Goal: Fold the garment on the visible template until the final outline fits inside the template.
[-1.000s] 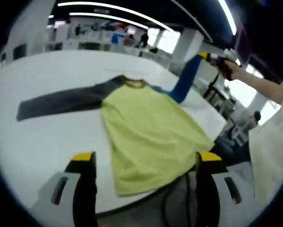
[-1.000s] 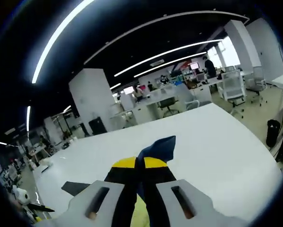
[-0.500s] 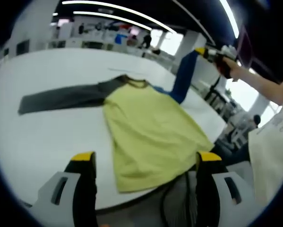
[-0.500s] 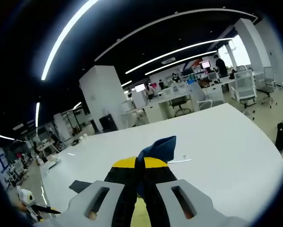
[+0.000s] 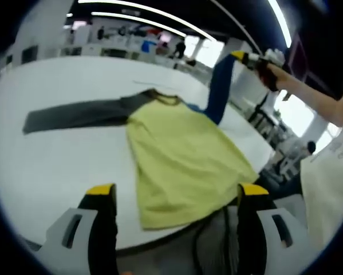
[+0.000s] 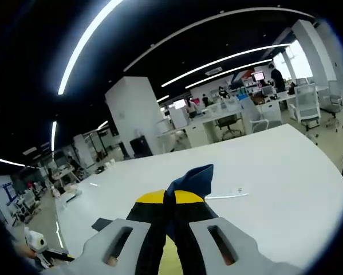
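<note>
Garment under inspection is a long-sleeved shirt (image 5: 182, 154) with a yellow-green body, lying flat on a white table (image 5: 62, 166). In the left gripper view we find its hem nearest the left gripper (image 5: 177, 192), reaching the table's near edge between that gripper's two yellow-tipped jaws. The collar lies at the far end of the body. We record the grey sleeve (image 5: 74, 113) stretched out flat on the table to the left of the body.

The blue sleeve (image 5: 218, 86) is lifted off the table, rising steeply from the shoulder to the right gripper (image 5: 240, 55), which a hand (image 5: 268, 71) holds high at the upper right. In the right gripper view we see the right gripper (image 6: 170, 198) clenched on the blue sleeve's cuff (image 6: 191, 180), with its yellow tips pressed together and a fold of blue cloth standing up beyond them.

The left gripper's jaws stand wide apart and grasp nothing; we cannot tell whether they touch the cloth or the table.

The table is broad, white and rounded. A thin pale strip (image 6: 228, 195) lies on it beyond the cuff. Around it we note an open office with white pillars (image 6: 131, 117), desks, chairs and long ceiling light strips (image 6: 88, 37).
</note>
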Tool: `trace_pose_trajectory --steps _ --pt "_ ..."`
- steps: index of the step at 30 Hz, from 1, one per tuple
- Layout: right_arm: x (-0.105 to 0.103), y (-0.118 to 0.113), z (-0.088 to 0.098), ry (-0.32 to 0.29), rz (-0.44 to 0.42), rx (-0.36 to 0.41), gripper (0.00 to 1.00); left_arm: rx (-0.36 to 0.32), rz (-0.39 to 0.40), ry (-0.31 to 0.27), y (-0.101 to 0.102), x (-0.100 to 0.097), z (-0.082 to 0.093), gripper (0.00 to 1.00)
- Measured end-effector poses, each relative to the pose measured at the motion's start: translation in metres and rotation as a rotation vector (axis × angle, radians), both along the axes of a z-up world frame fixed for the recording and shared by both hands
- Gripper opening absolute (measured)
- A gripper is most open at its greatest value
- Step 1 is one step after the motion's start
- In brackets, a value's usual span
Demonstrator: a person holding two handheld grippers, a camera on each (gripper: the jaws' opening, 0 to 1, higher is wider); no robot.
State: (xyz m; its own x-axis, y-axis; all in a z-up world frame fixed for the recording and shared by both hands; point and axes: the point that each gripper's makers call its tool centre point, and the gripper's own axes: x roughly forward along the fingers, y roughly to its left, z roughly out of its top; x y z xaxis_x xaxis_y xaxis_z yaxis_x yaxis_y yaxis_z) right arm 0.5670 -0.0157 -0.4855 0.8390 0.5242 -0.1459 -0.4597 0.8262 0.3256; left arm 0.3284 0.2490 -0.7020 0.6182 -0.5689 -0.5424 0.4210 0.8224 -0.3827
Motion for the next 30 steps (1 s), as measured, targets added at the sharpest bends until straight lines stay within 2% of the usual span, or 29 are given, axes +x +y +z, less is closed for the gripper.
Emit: trace_pose_trajectory --steps 2,9,16,21,30 --pt "0.002 0.006 -0.001 -0.001 0.013 0.001 0.03 -0.001 0.002 0.001 0.000 0.000 0.000 0.83" --pt "0.032 0.014 -0.023 0.012 0.051 -0.017 0.03 -0.007 0.011 0.007 0.002 -0.003 -0.003 0.83" --pt "0.045 0.034 -0.048 0.040 0.083 -0.028 0.03 -0.015 0.015 0.014 0.002 -0.004 -0.004 0.83" --pt "0.048 0.044 -0.069 0.066 0.099 -0.060 0.03 -0.025 0.030 0.018 0.004 -0.004 -0.005 0.82" --pt "0.046 0.059 -0.098 0.117 0.105 -0.054 0.03 -0.032 0.041 0.029 0.005 -0.005 -0.007 0.82"
